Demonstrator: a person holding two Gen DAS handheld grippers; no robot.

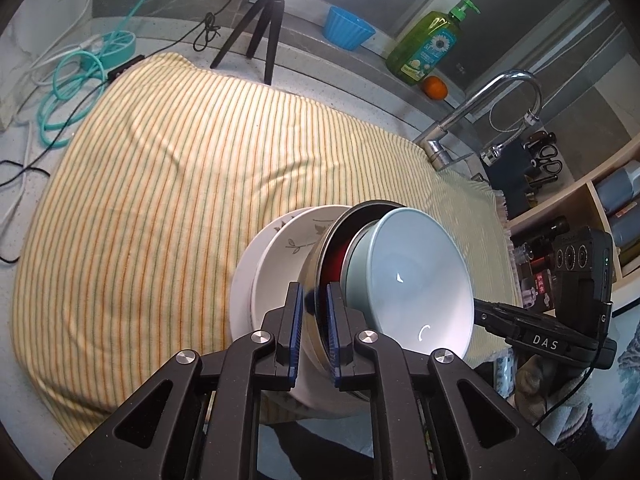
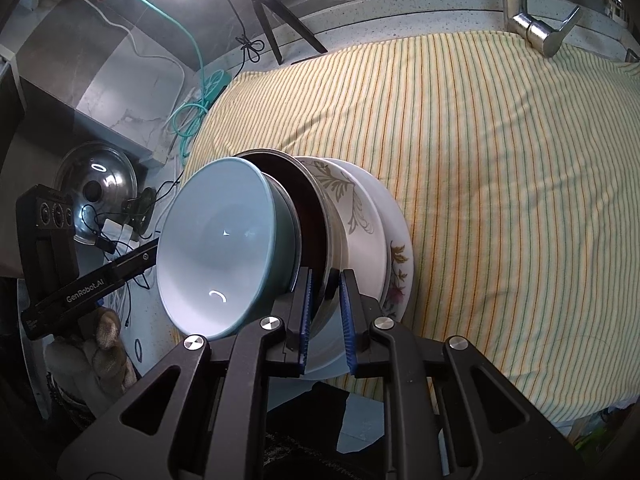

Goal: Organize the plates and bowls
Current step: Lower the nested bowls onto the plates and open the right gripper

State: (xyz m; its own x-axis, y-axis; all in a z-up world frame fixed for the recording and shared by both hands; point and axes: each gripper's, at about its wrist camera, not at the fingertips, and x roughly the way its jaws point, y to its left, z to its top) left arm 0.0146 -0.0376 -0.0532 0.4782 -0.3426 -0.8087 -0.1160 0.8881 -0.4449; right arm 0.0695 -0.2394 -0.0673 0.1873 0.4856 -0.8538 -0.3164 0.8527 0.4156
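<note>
Both grippers hold one nested stack of dishes, tilted on edge above the near edge of a striped cloth [image 1: 192, 168] that covers the table [image 1: 24, 380]. The left gripper [image 1: 314, 332] is closed narrow on the rim of a steel bowl [image 1: 320, 276]; the right gripper [image 2: 325, 316] clamps the same steel bowl [image 2: 330, 236] from the opposite side. Inside the steel bowl sits a blue bowl [image 1: 416, 276], its opening facing sideways; behind it lie a leaf-patterned bowl [image 1: 292, 240] and a white plate [image 1: 242, 288], whose floral rim [image 2: 398, 276] shows in the right wrist view.

Surroundings: a tripod [image 1: 262, 28], teal cable [image 1: 68, 92], blue cup [image 1: 348, 28], green soap bottle [image 1: 430, 46] and an orange [image 1: 435, 88] stand beyond the cloth. A faucet [image 1: 480, 108] rises at the far right corner, with scissors [image 1: 546, 158] and shelves [image 1: 592, 200] beside it. A steel lid [image 2: 100, 192] lies left of the stack.
</note>
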